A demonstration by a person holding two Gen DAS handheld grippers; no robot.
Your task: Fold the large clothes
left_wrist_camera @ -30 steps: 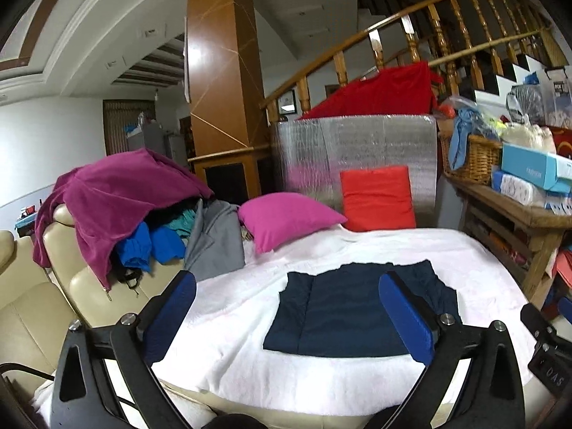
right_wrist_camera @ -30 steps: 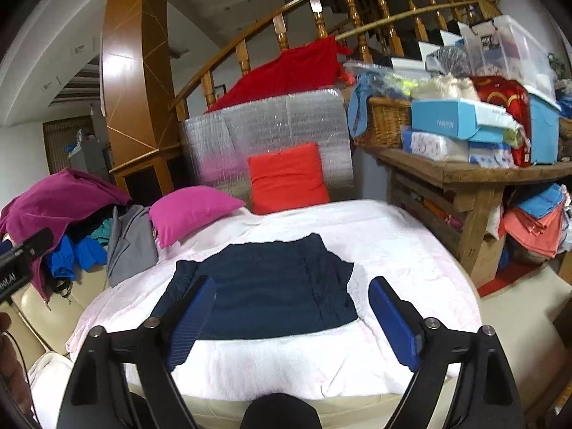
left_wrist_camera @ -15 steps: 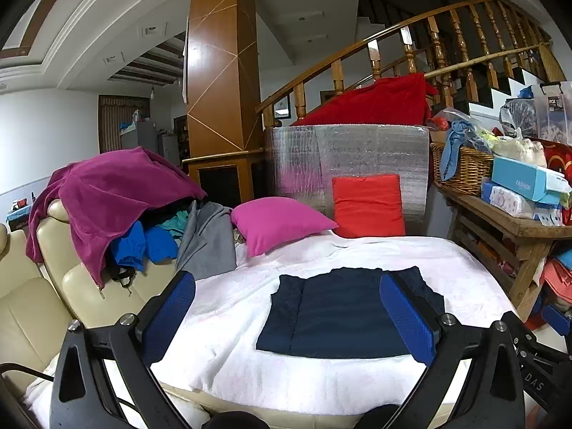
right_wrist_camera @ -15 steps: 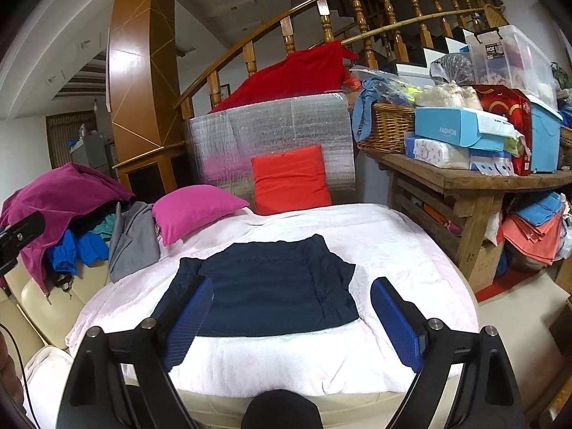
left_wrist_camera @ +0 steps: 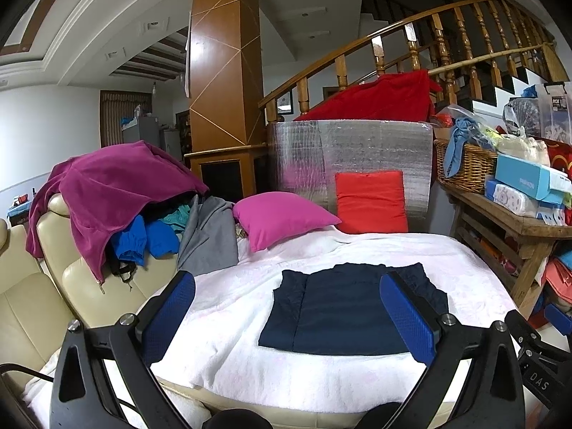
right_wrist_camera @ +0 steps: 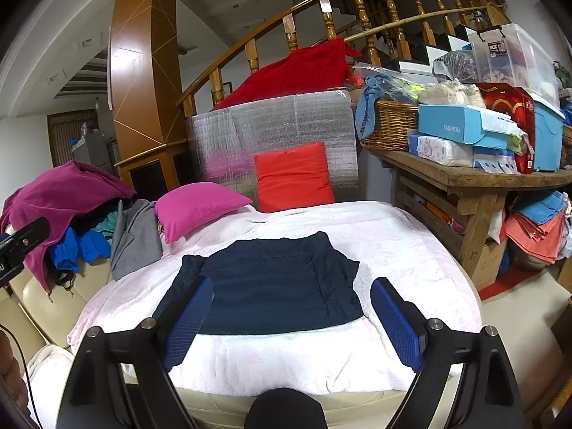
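Note:
A dark navy garment (left_wrist_camera: 343, 307) lies flat and folded into a rectangle on the white blanket (left_wrist_camera: 250, 357); it also shows in the right wrist view (right_wrist_camera: 271, 286). My left gripper (left_wrist_camera: 286, 307) is open and empty, held back from the near edge of the blanket. My right gripper (right_wrist_camera: 291, 311) is open and empty, above the garment's near edge. A pile of unfolded clothes under a magenta garment (left_wrist_camera: 107, 193) lies on the cream sofa (left_wrist_camera: 32, 304) at the left.
A pink pillow (left_wrist_camera: 282, 218) and a red cushion (left_wrist_camera: 370, 202) sit at the back. A wooden table (right_wrist_camera: 475, 186) with boxes and a wicker basket (right_wrist_camera: 389, 125) stands at the right. A wooden pillar (left_wrist_camera: 221, 64) and stair railing are behind.
Both grippers have drawn back and tilted slightly, so the garment sits a little farther and lower in view. Both stay open. The garment has not moved.

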